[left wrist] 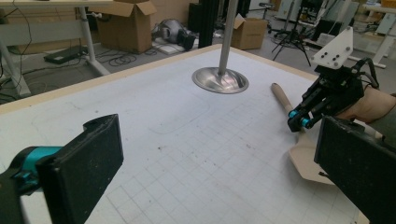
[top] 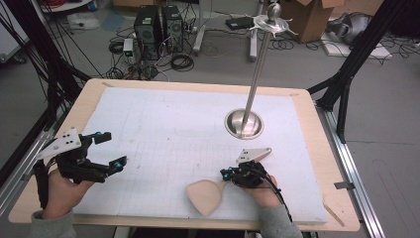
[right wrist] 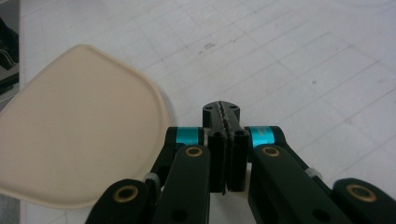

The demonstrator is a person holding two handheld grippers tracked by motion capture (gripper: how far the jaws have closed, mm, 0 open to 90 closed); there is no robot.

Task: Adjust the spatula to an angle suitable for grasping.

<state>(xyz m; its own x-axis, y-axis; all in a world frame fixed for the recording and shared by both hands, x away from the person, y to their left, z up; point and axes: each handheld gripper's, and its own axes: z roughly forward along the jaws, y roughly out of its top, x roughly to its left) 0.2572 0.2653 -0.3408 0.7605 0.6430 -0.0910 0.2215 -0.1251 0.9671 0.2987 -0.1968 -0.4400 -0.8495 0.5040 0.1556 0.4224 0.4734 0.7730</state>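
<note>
A pale wooden spatula (top: 204,196) lies on the white gridded mat near the table's front edge, its broad blade (right wrist: 79,126) pointing left. My right gripper (top: 225,173) is shut, jaws pressed together with nothing between them, tips just right of the blade, over the spatula's neck. From the left gripper view the round handle (left wrist: 280,95) runs on past the right gripper (left wrist: 299,122). My left gripper (top: 111,148) hovers over the mat's left edge, open and empty, its two black pads (left wrist: 84,163) wide apart.
A steel stand with a round base (top: 243,124) and a tall pole rises at the mat's centre right. The wooden table rim (top: 89,94) frames the mat. Boxes, computers and cables sit on the floor beyond.
</note>
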